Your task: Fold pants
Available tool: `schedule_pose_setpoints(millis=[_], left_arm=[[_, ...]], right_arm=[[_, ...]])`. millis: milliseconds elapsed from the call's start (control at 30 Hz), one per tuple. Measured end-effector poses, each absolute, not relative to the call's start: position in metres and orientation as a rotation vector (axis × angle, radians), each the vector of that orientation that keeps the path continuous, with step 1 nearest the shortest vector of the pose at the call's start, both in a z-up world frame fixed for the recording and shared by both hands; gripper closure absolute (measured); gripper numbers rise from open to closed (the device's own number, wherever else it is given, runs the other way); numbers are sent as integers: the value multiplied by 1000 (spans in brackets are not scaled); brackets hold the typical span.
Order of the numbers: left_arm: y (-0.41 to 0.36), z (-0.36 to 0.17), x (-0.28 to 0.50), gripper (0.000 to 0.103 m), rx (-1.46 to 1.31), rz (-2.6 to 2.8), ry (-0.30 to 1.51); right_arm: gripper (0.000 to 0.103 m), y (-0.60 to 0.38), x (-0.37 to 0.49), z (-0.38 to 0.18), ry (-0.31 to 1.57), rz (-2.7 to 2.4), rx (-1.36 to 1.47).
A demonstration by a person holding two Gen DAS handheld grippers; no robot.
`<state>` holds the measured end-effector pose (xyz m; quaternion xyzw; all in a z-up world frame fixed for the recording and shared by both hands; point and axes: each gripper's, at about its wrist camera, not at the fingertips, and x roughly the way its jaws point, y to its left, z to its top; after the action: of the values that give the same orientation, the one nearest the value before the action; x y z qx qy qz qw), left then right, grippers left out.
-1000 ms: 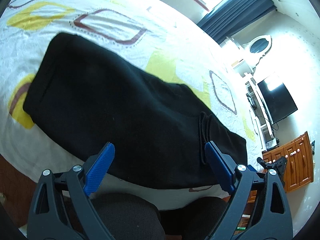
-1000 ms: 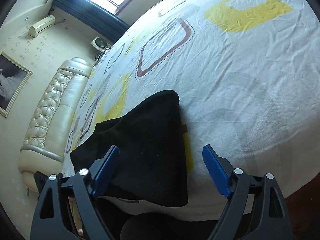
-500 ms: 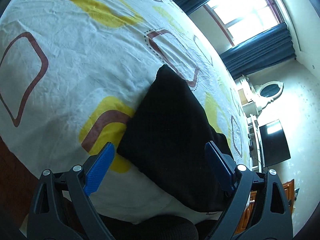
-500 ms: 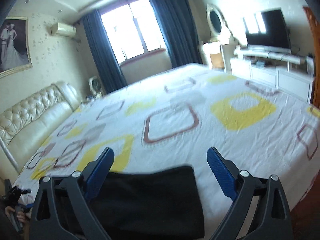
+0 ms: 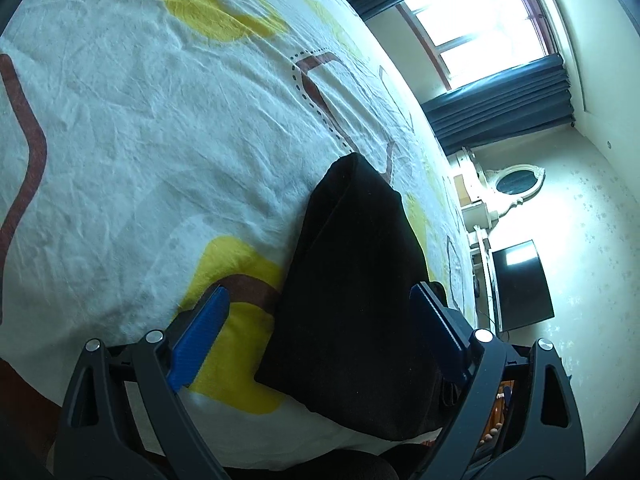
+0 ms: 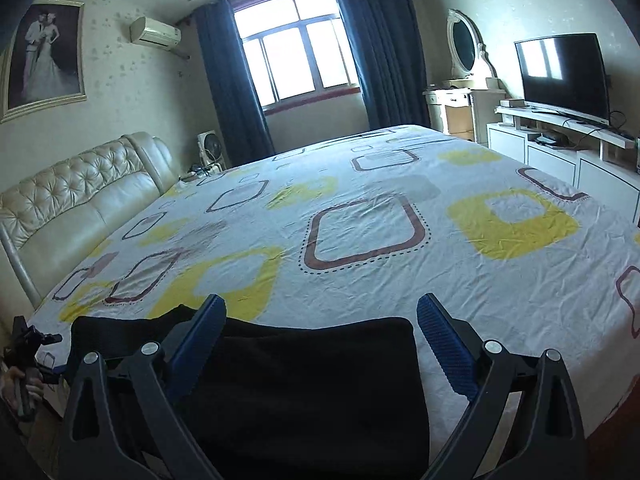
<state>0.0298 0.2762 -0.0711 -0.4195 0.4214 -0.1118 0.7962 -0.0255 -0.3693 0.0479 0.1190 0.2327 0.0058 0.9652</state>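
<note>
Pants between both grippers' spread jaws

Black tool frames (silver screws), blue pads.

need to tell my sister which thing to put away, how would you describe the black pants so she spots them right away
Start at the big bed with the white sheet printed in yellow and brown squares. The black pants lie at its near edge, away from the window, in a flat folded bundle. They are the only dark, plain item on the patterned sheet.
</note>
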Motion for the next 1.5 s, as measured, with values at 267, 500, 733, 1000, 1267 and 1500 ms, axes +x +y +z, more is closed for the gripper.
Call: schedule_pose_setpoints(millis=[267, 500, 733, 1000, 1267, 1500], left_arm=[[253, -62, 63, 11, -745, -417, 1026], [228, -63, 91, 26, -627, -483, 1052], [225, -65, 95, 83, -694, -473, 1090], [187, 19, 90, 88, -653, -477, 1006], [68, 118, 76, 88, -519, -641, 927], [-88, 111, 84, 88, -315, -698, 1006]], right_arm=[[7, -356, -18, 30, 578, 116, 327], [7, -358, -16, 22, 622, 131, 407], [7, -378, -14, 9, 663, 102, 581], [7, -384, -18, 11, 656, 47, 587], [7, -388, -18, 11, 649, 23, 597], [7, -397, -19, 14, 626, -1, 601]])
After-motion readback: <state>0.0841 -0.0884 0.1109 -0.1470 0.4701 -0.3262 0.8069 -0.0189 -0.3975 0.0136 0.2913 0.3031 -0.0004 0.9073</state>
